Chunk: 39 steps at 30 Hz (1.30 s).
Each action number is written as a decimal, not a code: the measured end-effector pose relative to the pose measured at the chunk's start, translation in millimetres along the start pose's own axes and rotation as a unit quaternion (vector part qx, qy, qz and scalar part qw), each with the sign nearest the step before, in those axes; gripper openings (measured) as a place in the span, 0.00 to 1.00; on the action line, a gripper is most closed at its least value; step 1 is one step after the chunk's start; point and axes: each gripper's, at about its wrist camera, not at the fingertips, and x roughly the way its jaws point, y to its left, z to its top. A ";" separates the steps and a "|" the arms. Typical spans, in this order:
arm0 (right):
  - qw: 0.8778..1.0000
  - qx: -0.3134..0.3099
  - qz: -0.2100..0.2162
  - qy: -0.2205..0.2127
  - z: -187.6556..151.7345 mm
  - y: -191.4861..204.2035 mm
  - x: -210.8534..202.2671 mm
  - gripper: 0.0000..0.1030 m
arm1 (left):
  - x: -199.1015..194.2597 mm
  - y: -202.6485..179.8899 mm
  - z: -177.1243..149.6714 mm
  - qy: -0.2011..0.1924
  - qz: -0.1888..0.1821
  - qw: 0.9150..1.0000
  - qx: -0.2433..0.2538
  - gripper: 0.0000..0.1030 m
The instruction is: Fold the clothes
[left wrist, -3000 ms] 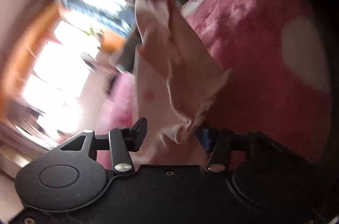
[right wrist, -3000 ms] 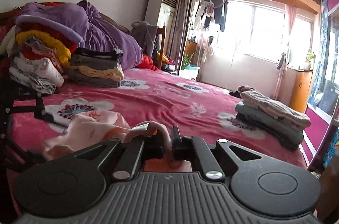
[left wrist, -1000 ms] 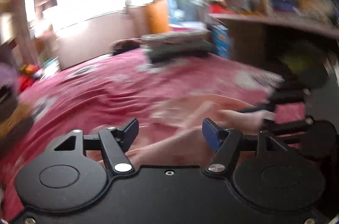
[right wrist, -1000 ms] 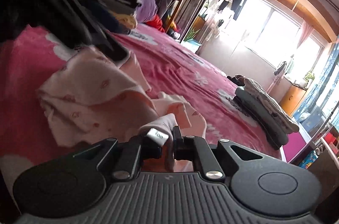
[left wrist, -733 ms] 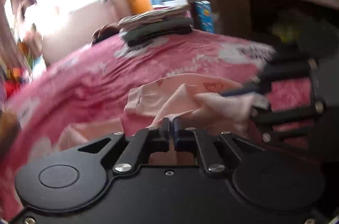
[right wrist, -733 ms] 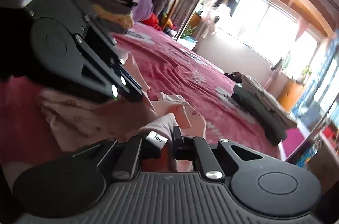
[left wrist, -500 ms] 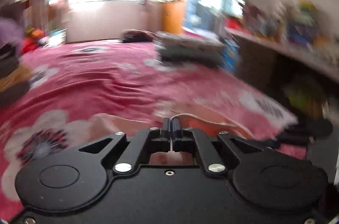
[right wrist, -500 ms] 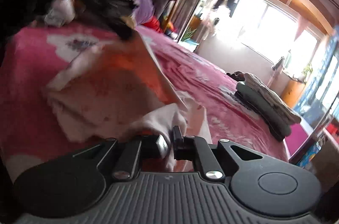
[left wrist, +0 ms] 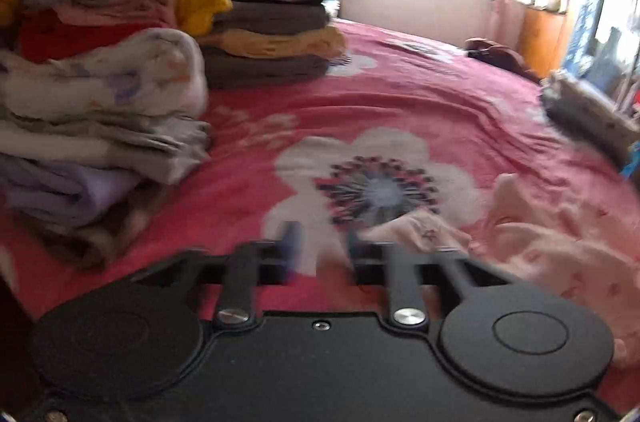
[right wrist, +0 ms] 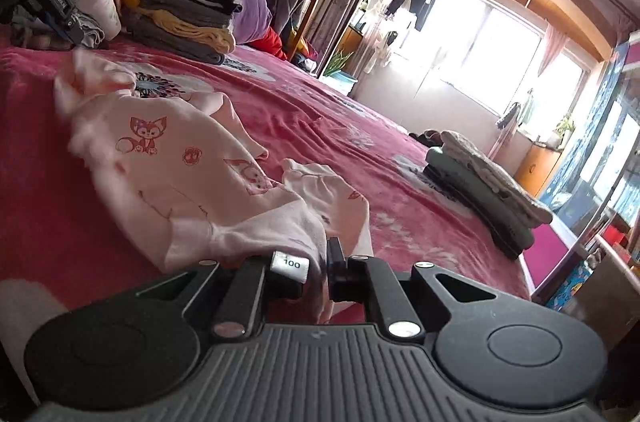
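**Garment pinned at one end only**

Here the pink garment (right wrist: 176, 158) is seen spread on the bed (right wrist: 360, 126), its hem clamped by the right gripper (right wrist: 318, 268). Only the left view shows the left gripper (left wrist: 320, 242) parted, empty, beside the cloth.

Both cameras sit low over the bed (left wrist: 400, 110) — the left looks across it toward stacked clothes (left wrist: 100, 82), the right along it toward the window (right wrist: 492, 50). Both take in the pink garment (right wrist: 180, 166), the stacks and the window.

Home bedroom, bed (right wrist: 360, 126), folded clothes piles (left wrist: 100, 62)
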 end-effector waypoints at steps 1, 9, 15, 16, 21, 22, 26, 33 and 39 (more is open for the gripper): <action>1.000 -0.005 -0.002 -0.001 0.8 0.4 -0.9 0.10 | -5.6 -1.9 -0.2 -0.012 0.014 1.000 0.016 0.58; 0.998 -0.061 -0.009 -0.019 0.0 12.1 -11.0 0.18 | -46.8 -62.0 -23.5 -0.049 -0.169 0.949 0.261 0.58; 0.997 -0.065 -0.009 -0.031 -0.9 10.4 -18.4 0.18 | -66.4 -121.3 -82.6 -0.049 -0.241 0.832 0.498 0.58; 0.998 -0.063 -0.008 -0.031 -1.1 9.6 -18.6 0.18 | -66.4 -127.4 -91.7 -0.049 -0.243 0.814 0.525 0.58; 0.998 -0.059 -0.002 -0.030 -1.2 8.5 -16.9 0.18 | -58.7 -136.8 -115.7 -0.060 -0.219 0.792 0.566 0.51; 0.998 -0.059 0.001 -0.029 -1.0 9.1 -15.7 0.18 | -57.5 -138.1 -119.0 -0.064 -0.214 0.791 0.570 0.42; 0.997 -0.067 0.014 -0.025 -2.2 15.7 -9.9 0.18 | -55.3 -126.8 -92.8 -0.057 -0.260 0.858 0.439 0.21; 0.997 -0.064 0.019 -0.023 -3.0 16.9 -4.2 0.18 | -44.3 -117.5 -89.1 -0.043 -0.275 0.868 0.412 0.20; 0.998 -0.050 0.018 -0.025 -3.0 11.2 -0.3 0.18 | -36.9 -128.2 -107.1 -0.061 -0.252 0.847 0.463 0.27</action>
